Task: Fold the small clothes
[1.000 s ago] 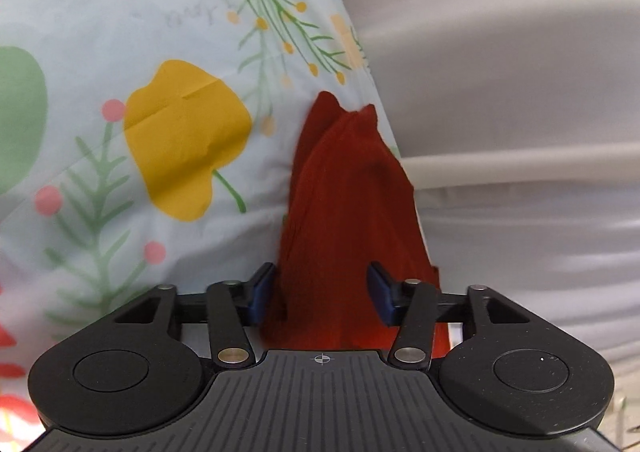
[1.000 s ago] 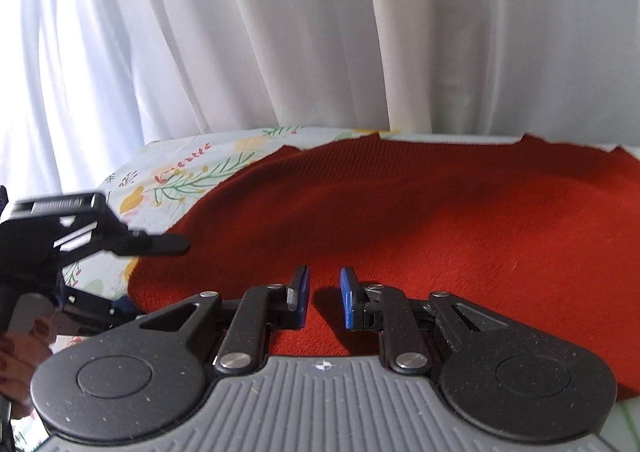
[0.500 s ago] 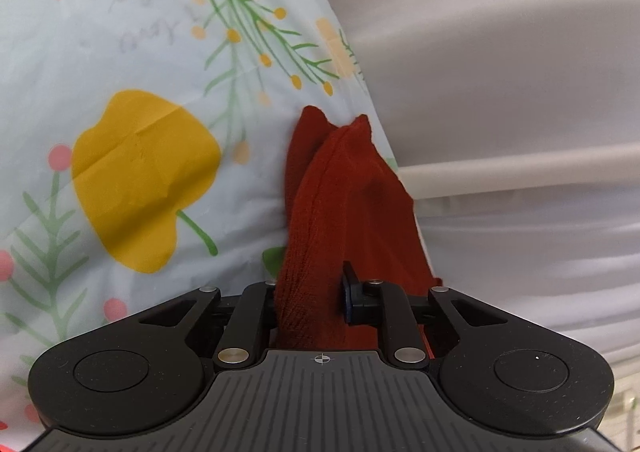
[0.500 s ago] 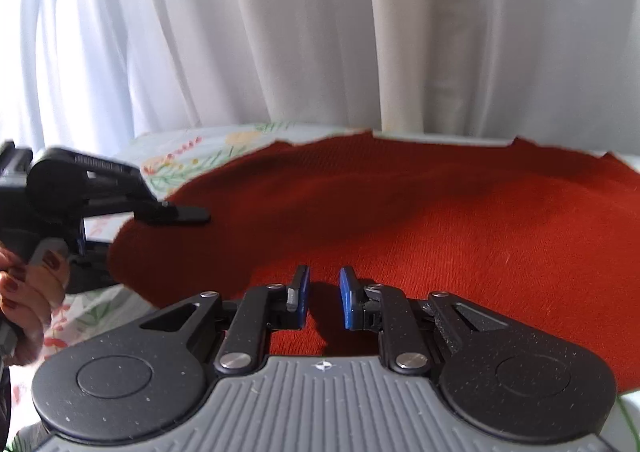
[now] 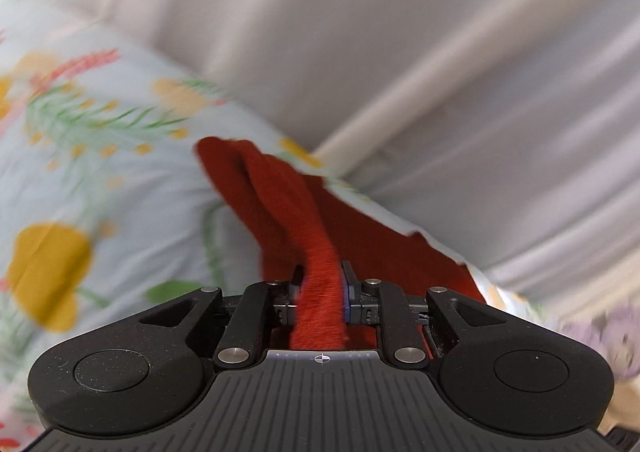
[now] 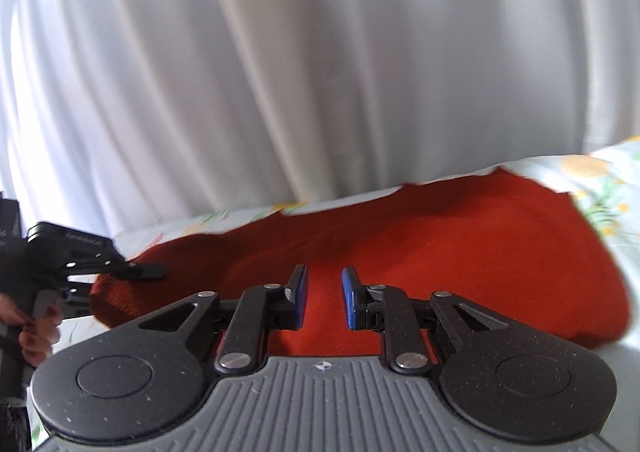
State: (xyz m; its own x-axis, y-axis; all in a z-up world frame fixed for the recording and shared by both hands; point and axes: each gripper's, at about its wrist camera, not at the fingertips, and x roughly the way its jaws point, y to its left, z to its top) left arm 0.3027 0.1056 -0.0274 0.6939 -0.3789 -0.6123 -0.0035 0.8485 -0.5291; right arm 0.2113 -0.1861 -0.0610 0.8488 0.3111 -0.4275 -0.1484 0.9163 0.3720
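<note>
A red knit garment (image 6: 420,236) lies spread on a floral sheet (image 5: 100,180). In the left wrist view my left gripper (image 5: 320,284) is shut on a bunched edge of the red garment (image 5: 280,204), lifting it off the sheet. That gripper also shows at the left of the right wrist view (image 6: 136,272), at the garment's left end. My right gripper (image 6: 323,292) hovers low over the garment's near edge with its jaws a small gap apart and nothing between them.
White curtains (image 6: 320,72) hang close behind the surface. A pale rail (image 5: 400,116) runs along the far edge of the sheet. A person's hand (image 6: 36,332) holds the left gripper's handle.
My left gripper has shut on the garment's edge and lifted it, swinging right. The right wrist view has turned left, so the garment's right end now shows.
</note>
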